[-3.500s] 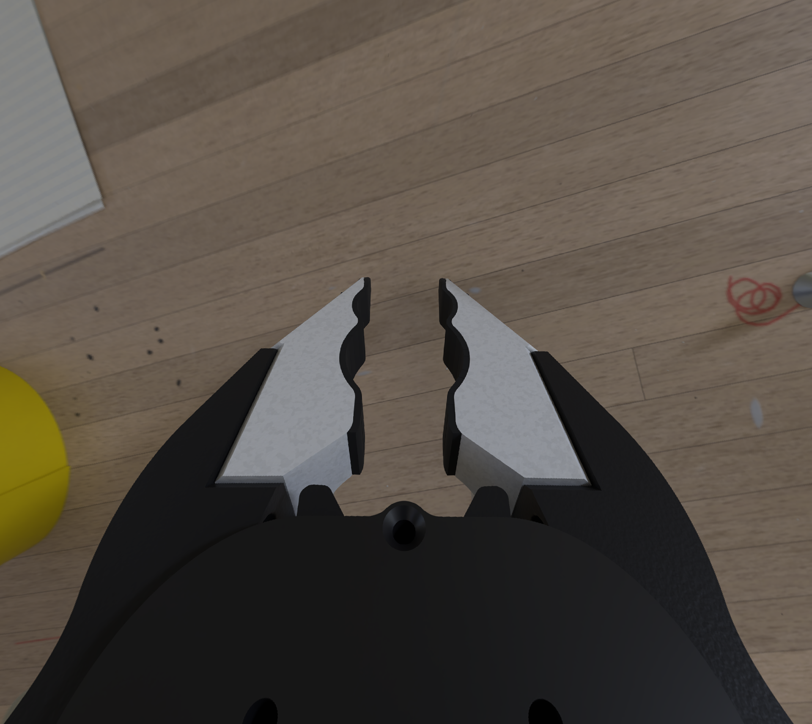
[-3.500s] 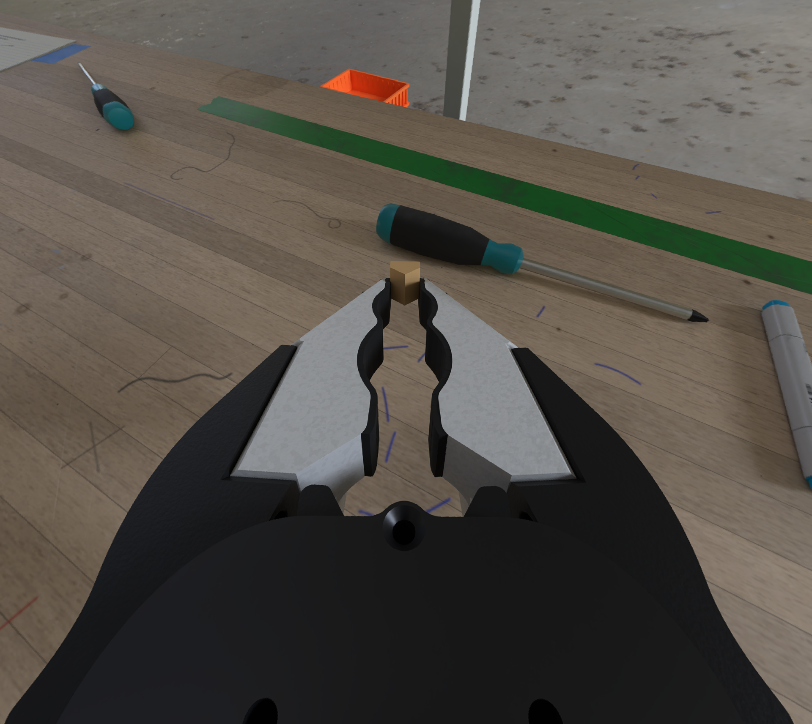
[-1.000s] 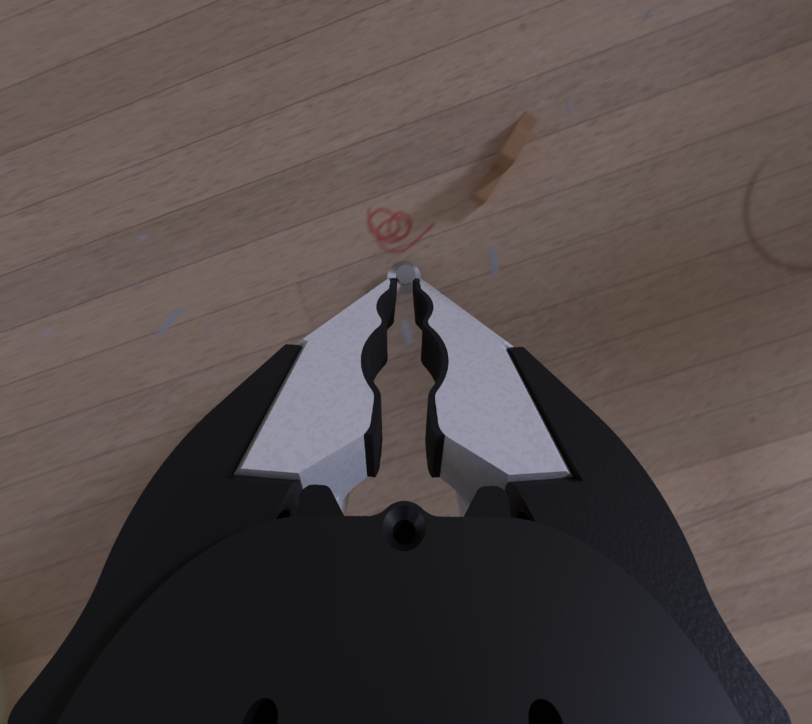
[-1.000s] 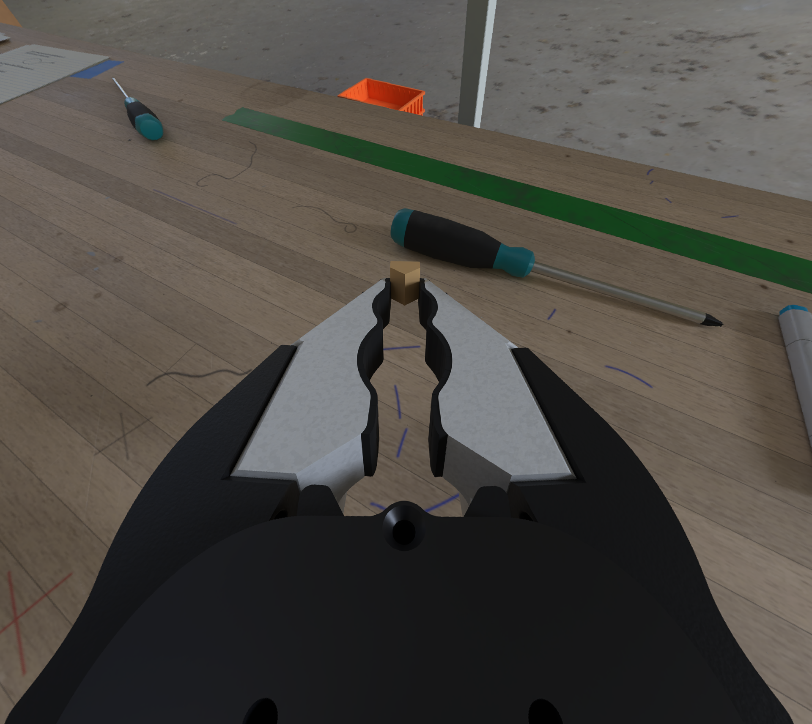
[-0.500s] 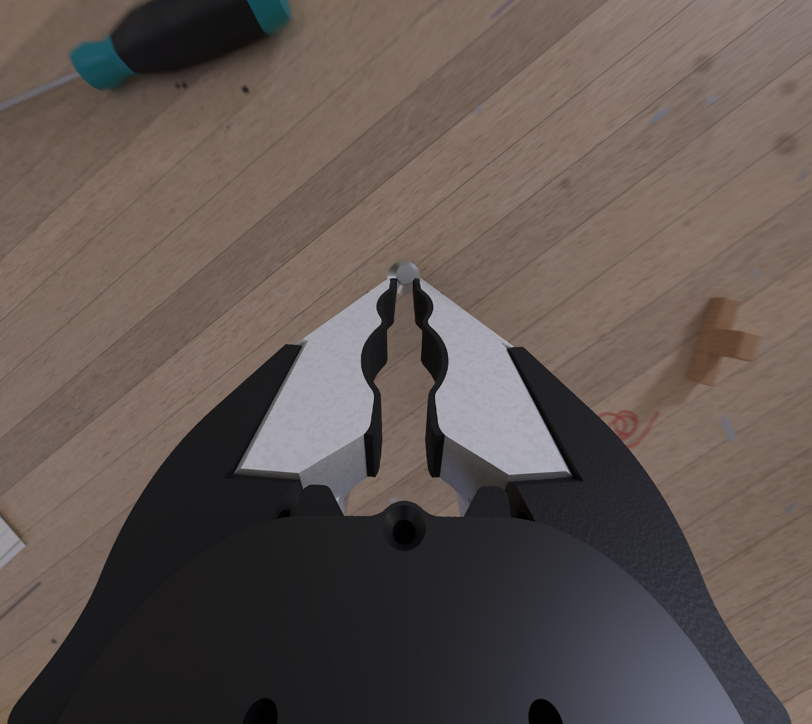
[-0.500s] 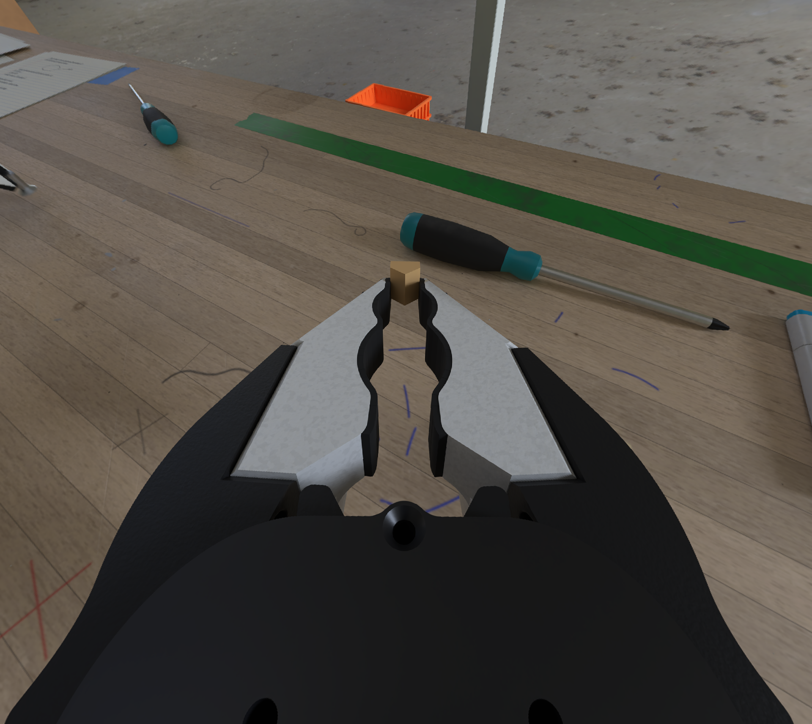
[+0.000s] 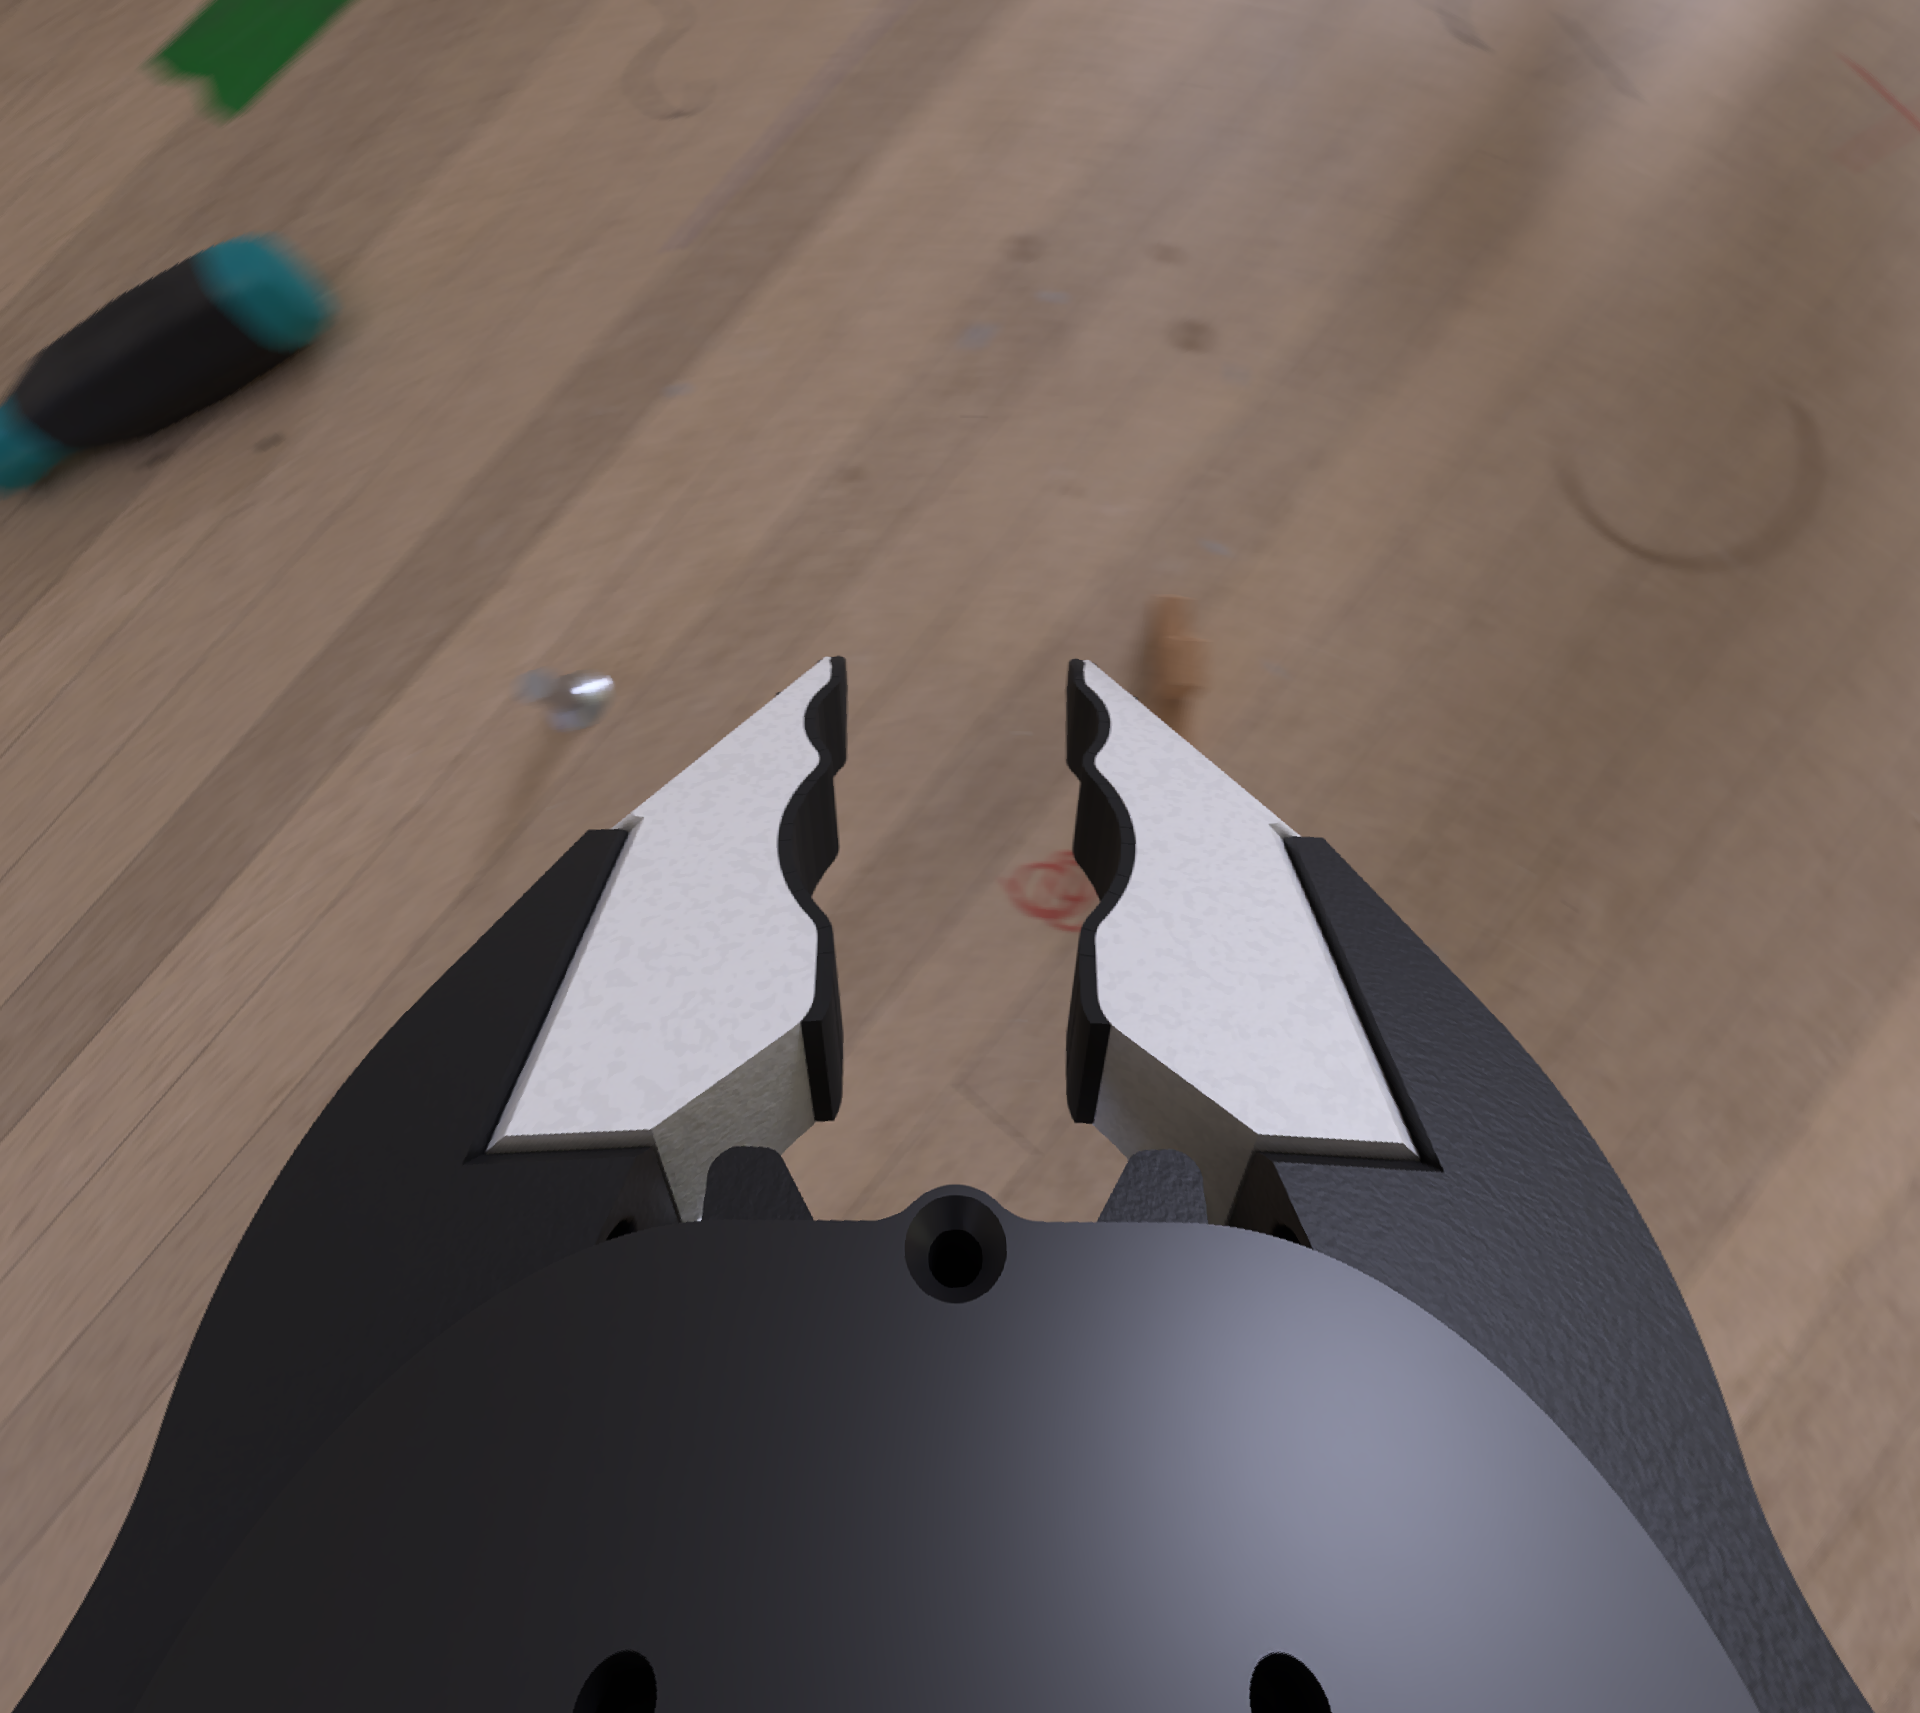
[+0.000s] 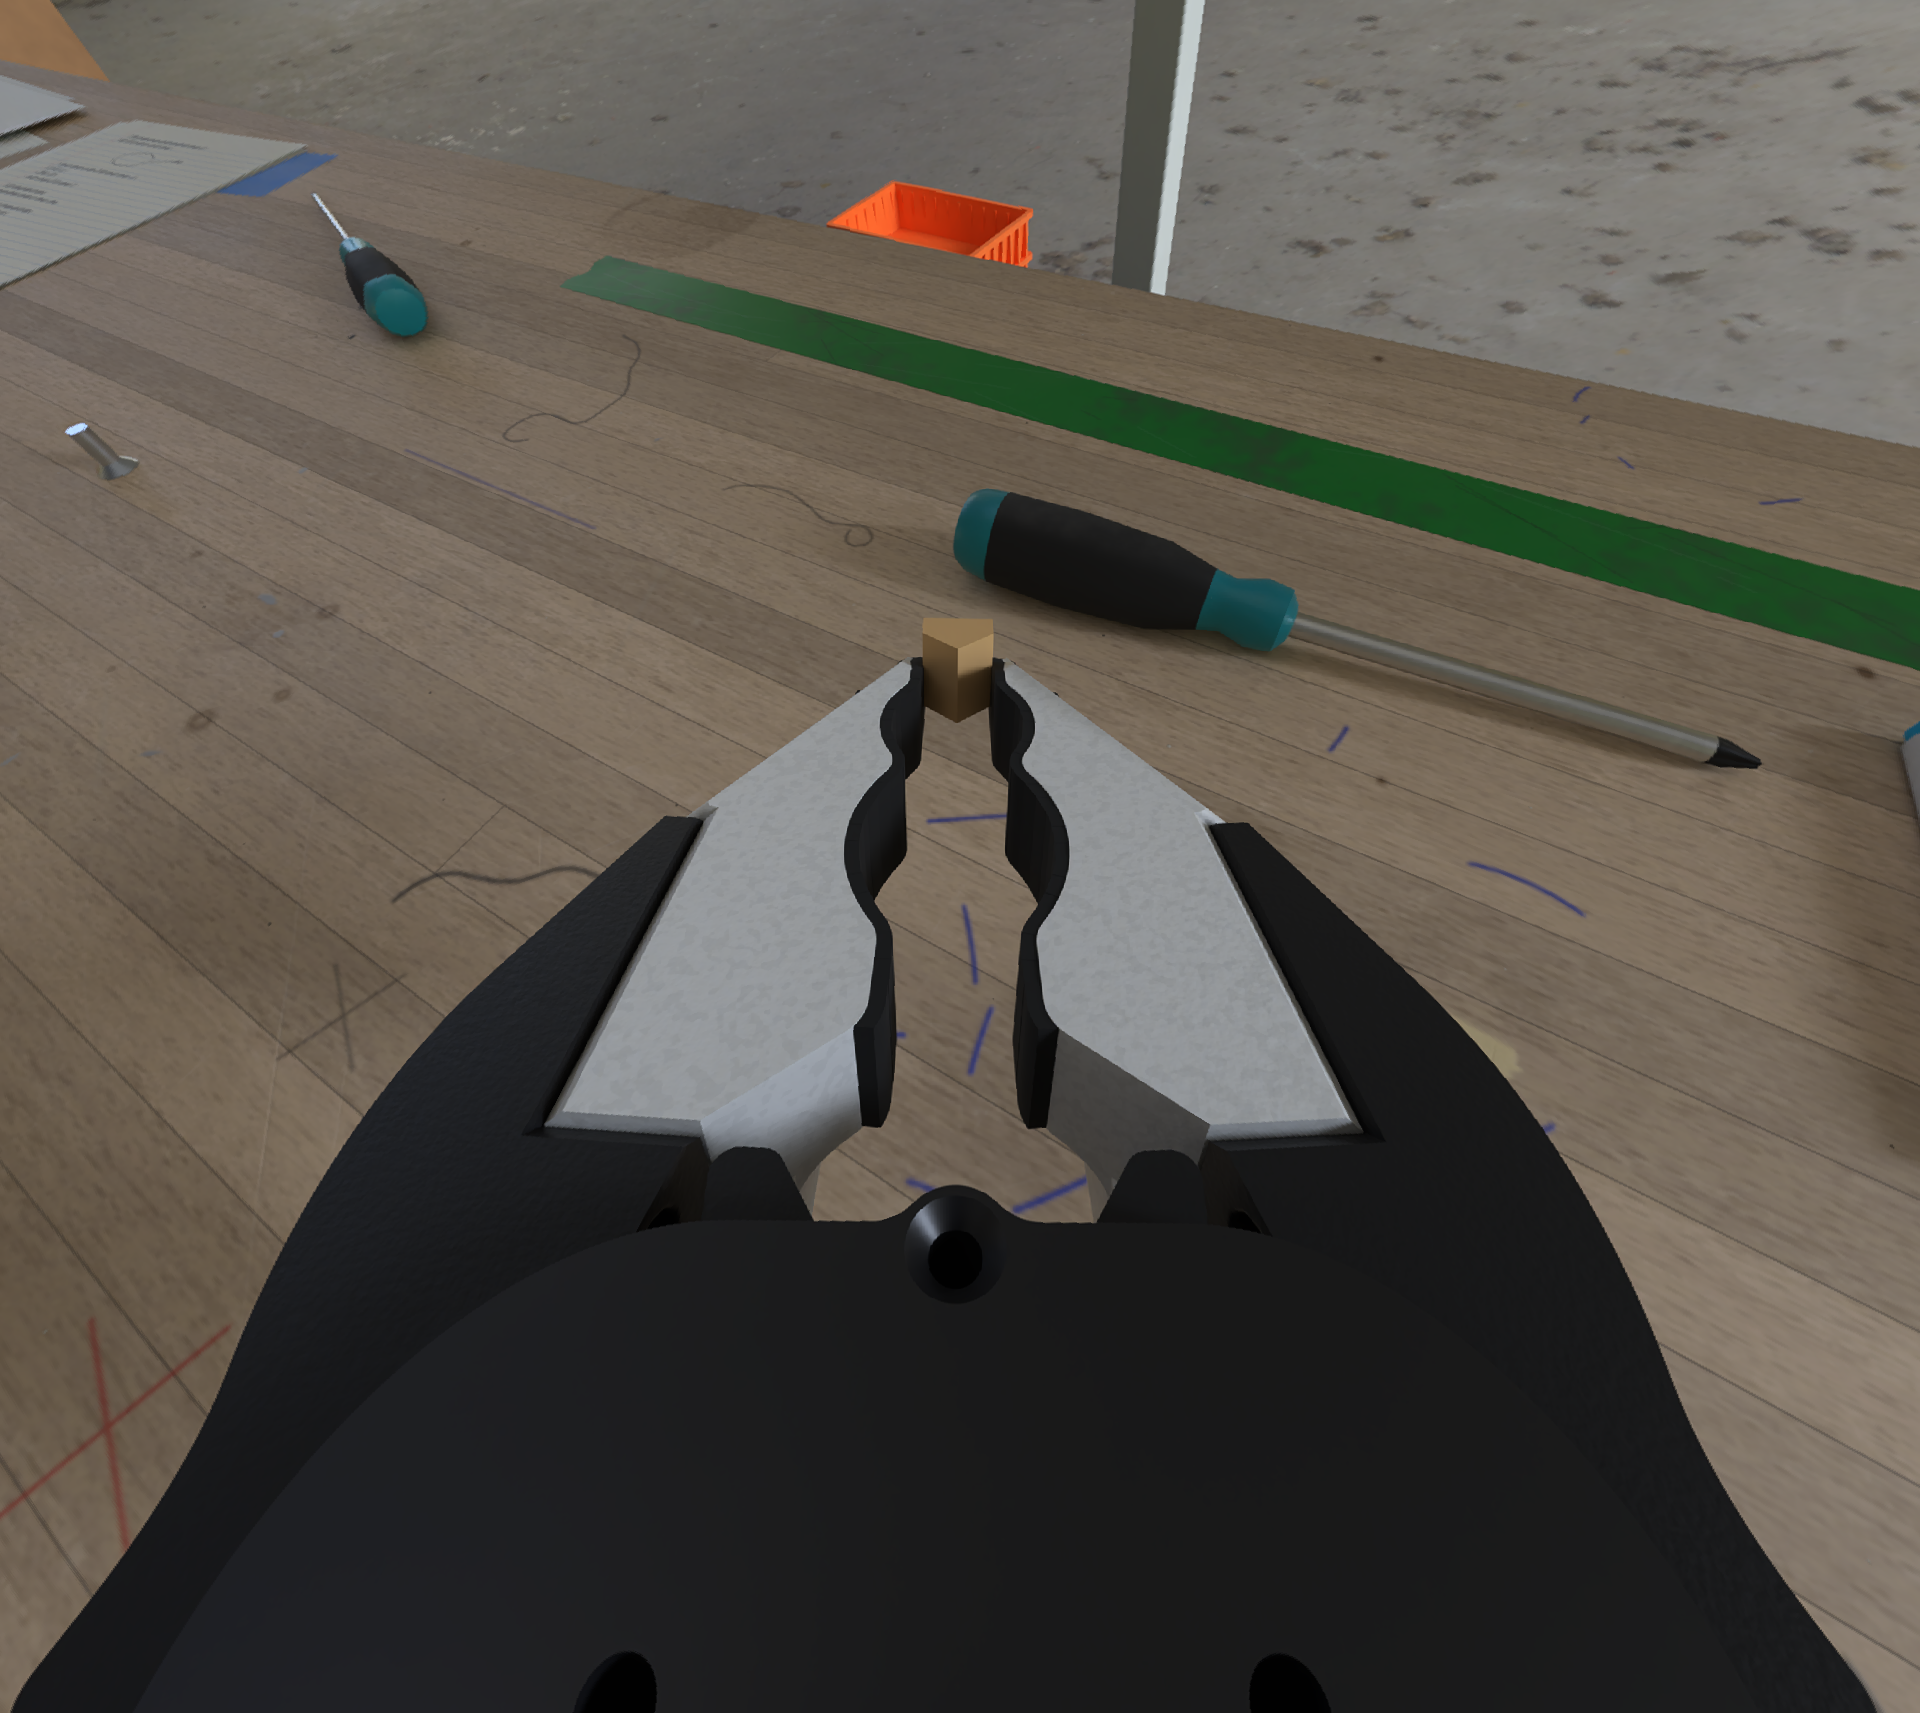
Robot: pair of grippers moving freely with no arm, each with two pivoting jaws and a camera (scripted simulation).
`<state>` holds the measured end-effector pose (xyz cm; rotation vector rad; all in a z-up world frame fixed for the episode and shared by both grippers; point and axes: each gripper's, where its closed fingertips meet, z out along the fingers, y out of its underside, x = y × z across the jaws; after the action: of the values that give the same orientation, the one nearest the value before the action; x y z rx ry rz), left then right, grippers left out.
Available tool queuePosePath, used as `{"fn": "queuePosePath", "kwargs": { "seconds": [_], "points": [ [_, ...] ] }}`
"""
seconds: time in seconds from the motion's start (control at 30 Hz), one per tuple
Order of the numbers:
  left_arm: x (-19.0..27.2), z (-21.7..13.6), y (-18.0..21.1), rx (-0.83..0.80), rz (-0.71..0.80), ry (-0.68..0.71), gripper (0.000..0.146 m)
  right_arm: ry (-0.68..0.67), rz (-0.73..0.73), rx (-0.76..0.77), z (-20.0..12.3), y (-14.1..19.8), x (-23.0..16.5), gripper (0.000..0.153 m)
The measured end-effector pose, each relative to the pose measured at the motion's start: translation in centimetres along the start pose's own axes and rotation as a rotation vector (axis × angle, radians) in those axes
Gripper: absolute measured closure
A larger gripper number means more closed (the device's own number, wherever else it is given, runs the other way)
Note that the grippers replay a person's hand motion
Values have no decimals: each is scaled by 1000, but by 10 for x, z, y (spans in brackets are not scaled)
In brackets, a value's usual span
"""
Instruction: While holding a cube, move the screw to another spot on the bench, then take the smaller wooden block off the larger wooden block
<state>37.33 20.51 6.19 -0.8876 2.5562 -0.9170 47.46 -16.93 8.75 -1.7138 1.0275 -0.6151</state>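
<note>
My left gripper point(image 7: 956, 676) is open and empty above the wooden bench. The small silver screw point(image 7: 569, 695) lies on the bench to the left of its left fingertip; it also shows far left in the right wrist view point(image 8: 102, 450). The stacked wooden blocks point(image 7: 1174, 650) show blurred just beyond the right fingertip; I cannot tell the two blocks apart. My right gripper point(image 8: 956, 676) is shut on a small tan cube point(image 8: 956, 664), held above the bench.
A large teal-and-black screwdriver point(image 8: 1132, 570) lies ahead of the right gripper, and its handle shows in the left wrist view point(image 7: 156, 359). A small screwdriver point(image 8: 379, 287), a green tape strip point(image 8: 1247, 429), papers point(image 8: 114, 193), an orange crate point(image 8: 940, 219) and a post point(image 8: 1169, 42) lie beyond.
My left gripper has opened and let go of the screw, which now lies on the bench to its left. The left view has swung toward the wooden blocks. The right gripper still holds the cube.
</note>
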Motion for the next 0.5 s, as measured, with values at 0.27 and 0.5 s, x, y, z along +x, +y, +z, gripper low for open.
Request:
{"fn": "queuePosePath", "kwargs": {
  "seconds": [0.27,0.5],
  "points": [
    [54,27,10,-94,16,15,111,-15,-14,-5,1,0,-5,141],
    [55,40,23,-187,-28,53,119,-12,9,9,-4,-1,-1,141]
  ]
}}
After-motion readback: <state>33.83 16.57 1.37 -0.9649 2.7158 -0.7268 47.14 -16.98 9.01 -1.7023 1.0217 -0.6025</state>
